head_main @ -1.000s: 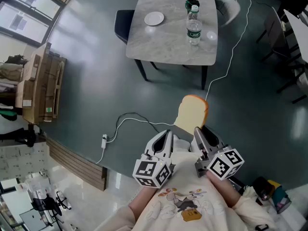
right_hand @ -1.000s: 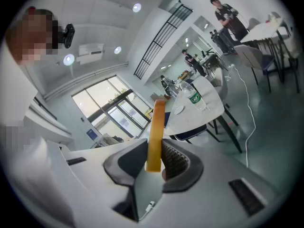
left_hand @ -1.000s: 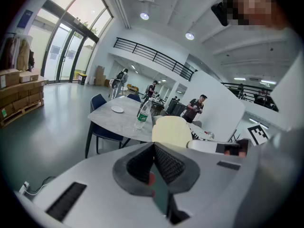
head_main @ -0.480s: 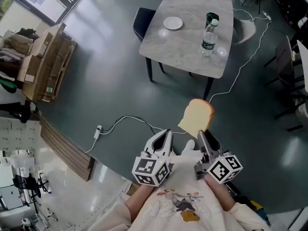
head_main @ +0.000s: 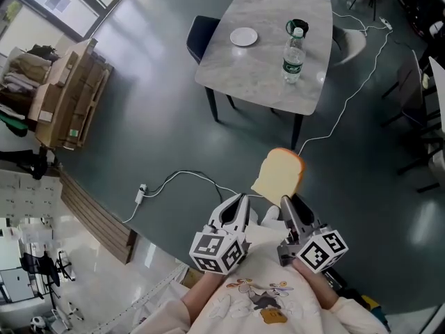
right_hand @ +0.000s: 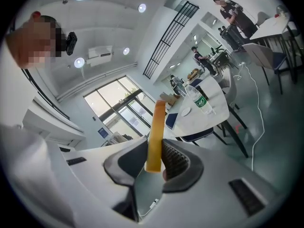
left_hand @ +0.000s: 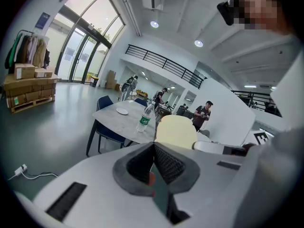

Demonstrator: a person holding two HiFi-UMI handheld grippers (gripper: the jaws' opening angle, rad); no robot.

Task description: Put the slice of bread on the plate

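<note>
A slice of bread [head_main: 278, 175] with a golden crust stands upright in my right gripper [head_main: 286, 202], which is shut on its lower edge. In the right gripper view the bread [right_hand: 155, 134] shows edge-on between the dark pads. My left gripper [head_main: 236, 204] hangs beside it, shut and empty, and its pads [left_hand: 164, 160] meet in the left gripper view. The small white plate [head_main: 243, 37] lies on the far grey table [head_main: 257, 75], well ahead of both grippers. The plate [left_hand: 122, 111] and the bread [left_hand: 175, 131] also show in the left gripper view.
A water bottle [head_main: 292, 47] and a dark cup [head_main: 297, 26] stand on the table right of the plate. A dark chair [head_main: 201, 37] sits at its left. A white cable [head_main: 174, 179] crosses the floor. Stacked boxes on a pallet [head_main: 66, 96] are at far left.
The bread stays in my right gripper. Both grippers have shifted slightly while the view swung, so the table now sits higher and further right in the picture.
</note>
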